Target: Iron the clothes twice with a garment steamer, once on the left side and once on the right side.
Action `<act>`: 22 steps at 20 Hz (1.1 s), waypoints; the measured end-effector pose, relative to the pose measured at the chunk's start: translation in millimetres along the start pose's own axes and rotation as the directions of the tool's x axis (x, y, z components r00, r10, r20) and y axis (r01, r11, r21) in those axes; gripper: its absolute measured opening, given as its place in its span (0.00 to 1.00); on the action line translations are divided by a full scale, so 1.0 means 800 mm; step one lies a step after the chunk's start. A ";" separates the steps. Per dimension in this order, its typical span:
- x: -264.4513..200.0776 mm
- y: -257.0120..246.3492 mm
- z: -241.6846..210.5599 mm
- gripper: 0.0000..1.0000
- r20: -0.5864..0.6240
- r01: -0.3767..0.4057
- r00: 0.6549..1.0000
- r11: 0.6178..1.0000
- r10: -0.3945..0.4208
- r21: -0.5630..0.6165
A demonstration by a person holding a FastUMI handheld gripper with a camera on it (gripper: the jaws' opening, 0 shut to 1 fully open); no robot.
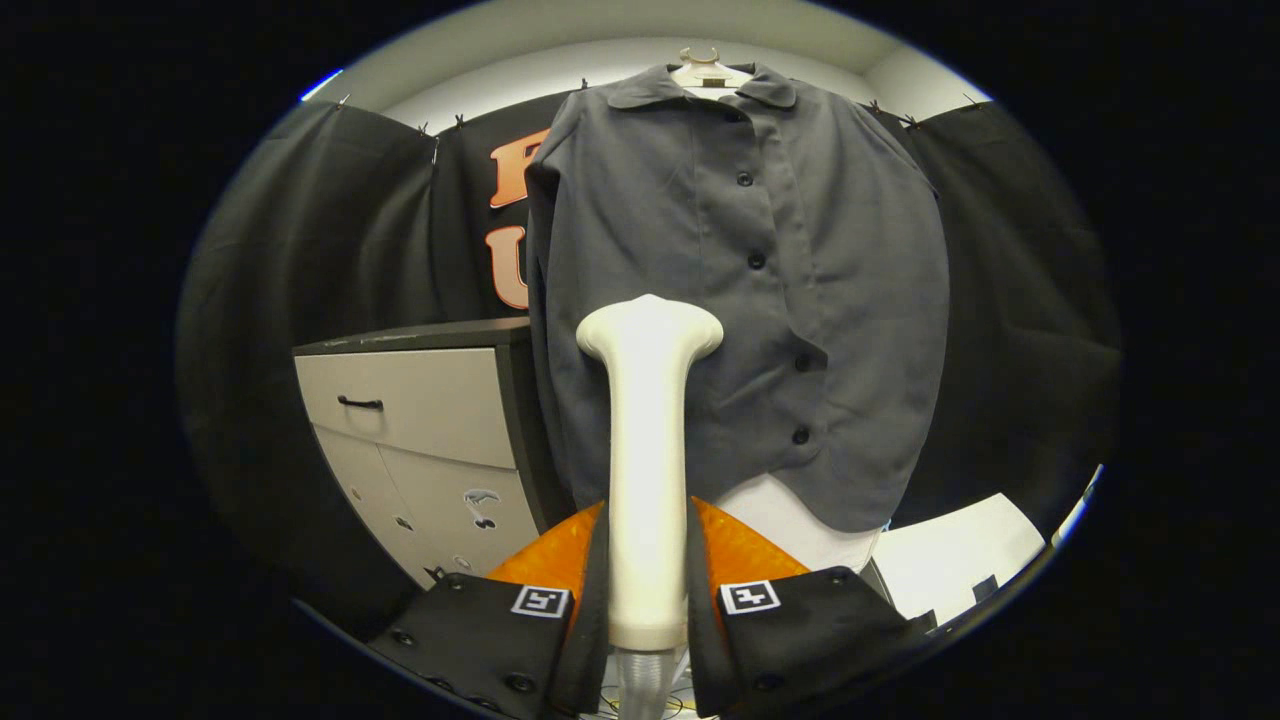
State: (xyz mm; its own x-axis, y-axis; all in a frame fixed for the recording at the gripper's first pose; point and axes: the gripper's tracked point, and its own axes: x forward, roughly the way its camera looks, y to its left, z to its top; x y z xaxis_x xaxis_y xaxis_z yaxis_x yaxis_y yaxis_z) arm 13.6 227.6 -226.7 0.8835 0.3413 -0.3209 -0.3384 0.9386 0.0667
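Tongs (647,585) pinch the cream-white garment steamer (647,450) by its handle, both fingers pressed against the smooth, matte plastic shaft, one on each side. From my remote seat I see each finger (553,560) as an orange, ribbed, translucent wedge set in a black housing that carries a small square black-and-white marker. The steamer stands upright between them, its shaft rising to a broad, rounded head shaped like a flattened mushroom cap; a ribbed grey hose (640,685) drops from its base.

Beyond the head hangs the dark grey shirt (740,300), a soft woven fabric with a rounded collar and a row of dark buttons down the placket, its hem curving in loose folds. It hangs on a pale hanger (708,70) in front of the black cloth wall. The steamer head overlaps the left half of the shirt front, near mid-height; I cannot tell whether it touches the cloth.

To the left of the shirt stands a cabinet (420,420) with flat off-white fronts, a dark top and a slim black drawer handle. Below the hem lies a white surface (950,555).
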 end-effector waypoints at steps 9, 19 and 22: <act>-0.006 0.001 -0.046 0.41 -0.072 -0.009 0.997 1.000 0.007 -0.019; -0.074 -0.017 0.005 0.42 0.027 -0.030 0.999 0.999 0.031 -0.037; -0.103 -0.033 0.045 0.41 0.095 -0.030 0.995 0.999 0.034 -0.044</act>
State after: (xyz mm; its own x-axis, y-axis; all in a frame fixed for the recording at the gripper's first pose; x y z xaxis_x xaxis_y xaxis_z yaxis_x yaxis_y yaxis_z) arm -38.4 177.0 -168.0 0.8981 0.3766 -0.2271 -0.3790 0.9247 0.0345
